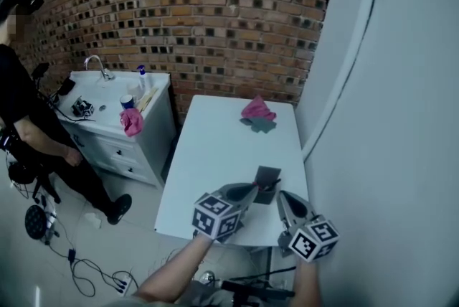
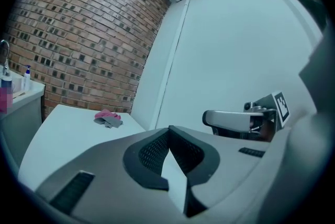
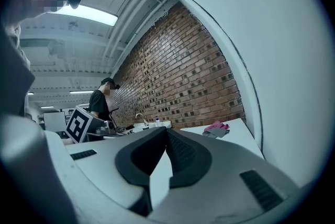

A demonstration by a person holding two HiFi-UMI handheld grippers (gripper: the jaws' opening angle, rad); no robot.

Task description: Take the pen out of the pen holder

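Brick wall backed a white table (image 1: 215,148) in the head view. Near the table's front edge stood the dark pen holder (image 1: 267,182), the pen (image 1: 275,185) seemingly inside it. The left gripper (image 1: 251,191) sat just beside the holder, the right gripper (image 1: 282,196) close on the other side.

The left gripper view showed its jaws pressed together on nothing, with no holder in sight. The right gripper view showed the same, closed and empty.

This looked like the approach. The next move would likely need one gripper's jaws parted and brought around the pen's exposed end.
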